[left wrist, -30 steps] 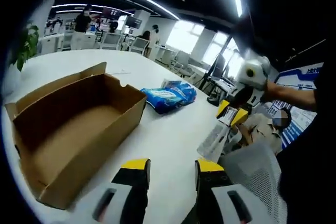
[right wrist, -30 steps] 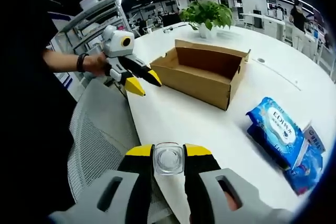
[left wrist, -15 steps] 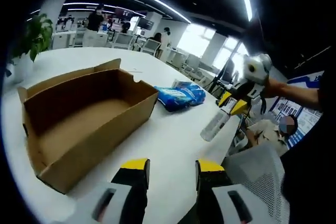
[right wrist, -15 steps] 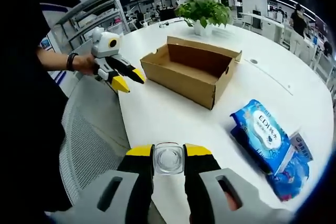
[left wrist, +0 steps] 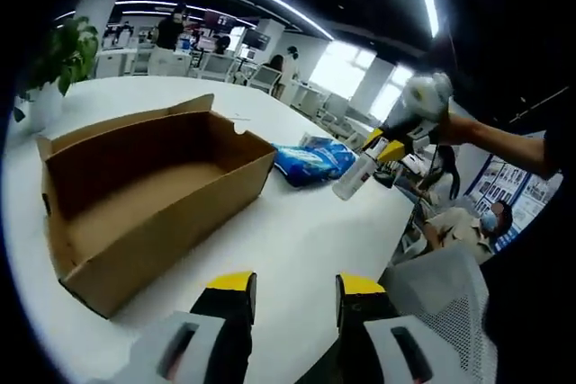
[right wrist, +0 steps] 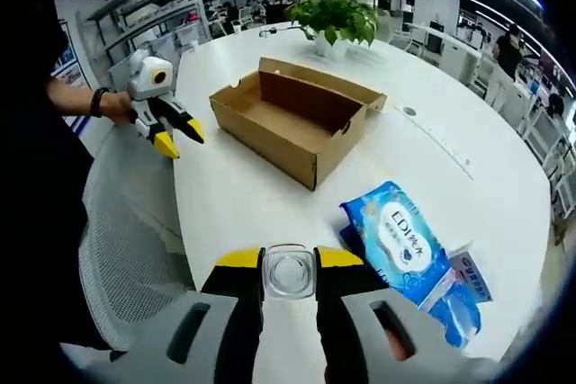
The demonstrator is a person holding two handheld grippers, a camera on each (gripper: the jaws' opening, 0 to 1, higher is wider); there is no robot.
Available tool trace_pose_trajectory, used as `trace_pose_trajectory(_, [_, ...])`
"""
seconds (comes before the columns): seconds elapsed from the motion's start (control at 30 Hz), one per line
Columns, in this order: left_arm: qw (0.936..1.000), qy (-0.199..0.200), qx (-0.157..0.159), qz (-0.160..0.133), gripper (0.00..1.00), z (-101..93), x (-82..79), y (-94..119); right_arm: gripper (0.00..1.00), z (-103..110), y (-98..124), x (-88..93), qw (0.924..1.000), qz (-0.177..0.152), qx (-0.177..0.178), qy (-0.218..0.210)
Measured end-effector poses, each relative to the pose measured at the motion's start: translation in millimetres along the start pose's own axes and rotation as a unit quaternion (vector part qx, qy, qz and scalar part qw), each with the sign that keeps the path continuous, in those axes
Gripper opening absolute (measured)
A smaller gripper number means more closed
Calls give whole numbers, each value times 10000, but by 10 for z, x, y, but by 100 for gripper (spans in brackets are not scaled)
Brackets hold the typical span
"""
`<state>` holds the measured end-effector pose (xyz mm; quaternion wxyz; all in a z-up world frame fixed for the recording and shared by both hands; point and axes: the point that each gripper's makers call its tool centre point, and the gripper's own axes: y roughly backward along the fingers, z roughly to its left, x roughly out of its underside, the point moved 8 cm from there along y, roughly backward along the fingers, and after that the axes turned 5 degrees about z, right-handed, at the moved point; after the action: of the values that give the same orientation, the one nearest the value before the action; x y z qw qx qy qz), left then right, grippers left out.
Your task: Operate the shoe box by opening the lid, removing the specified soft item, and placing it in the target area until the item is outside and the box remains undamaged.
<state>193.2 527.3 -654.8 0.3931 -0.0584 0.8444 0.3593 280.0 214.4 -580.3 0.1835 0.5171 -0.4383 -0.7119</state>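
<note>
The open brown shoe box (left wrist: pixel 135 195) stands on the white table (left wrist: pixel 297 231) with no lid on it, and its inside looks bare (right wrist: pixel 292 119). A blue soft pack of wipes (left wrist: pixel 315 161) lies beyond the box's right end (right wrist: pixel 403 245). My left gripper (left wrist: pixel 292 290) is open over the near table edge, nothing between its jaws; in the right gripper view the left gripper (right wrist: pixel 180 138) hangs left of the box. My right gripper (right wrist: pixel 289 260) is shut on a clear bottle (right wrist: pixel 289 278). That right gripper (left wrist: pixel 378 146) holds the bottle (left wrist: pixel 349 182) just right of the pack.
A second blue pack (right wrist: pixel 454 299) lies under and beside the first. A potted plant (right wrist: pixel 333 15) stands past the box. A grey mesh chair (right wrist: pixel 126 249) sits at the table's near edge. Desks and people fill the far office.
My right gripper has carried the bottle in over the table, close to the blue pack. The left gripper stays open, its view swung slightly toward the box.
</note>
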Motion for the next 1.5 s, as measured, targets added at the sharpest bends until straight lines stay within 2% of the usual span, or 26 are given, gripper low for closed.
trace_pose_trajectory(0.3, [9997, 192, -100, -101, 35, 19, 56, 8, 19, -230, 55, -149, 9993, 227, 163, 250])
trace_pose_trajectory(0.4, [9996, 224, -106, -116, 35, 10, 79, -2, 19, -362, 79, -207, 9973, 455, 242, 515])
trace_pose_trajectory(0.53, [9995, 254, -114, -153, 35, -4, 109, -1, 19, -521, 103, -272, 9951, 601, 236, 753])
trace_pose_trajectory(0.8, [9987, 367, -214, -270, 35, 16, 100, 42, 19, -924, 168, -341, 9814, 1161, 461, 1460])
trace_pose_trajectory(0.9, [9984, 457, -204, -272, 35, 35, 109, 45, 19, -1125, 164, -319, 9738, 1392, 640, 1678])
trace_pose_trajectory(1.0, [9985, 455, -192, -244, 35, 33, 116, 38, 19, -1260, 153, -293, 9712, 1487, 728, 1714])
trace_pose_trajectory(1.17, [9984, 464, -240, -199, 35, 49, 135, 26, 19, -1500, 137, -289, 9731, 1485, 834, 1549])
trace_pose_trajectory(1.37, [9979, 529, -309, -199, 35, 73, 137, 38, 19, -1751, 73, -250, 9640, 1752, 1050, 1702])
trace_pose_trajectory(1.5, [9981, 477, -367, -150, 35, 64, 143, 33, 19, -1886, 15, -237, 9642, 1758, 1078, 1664])
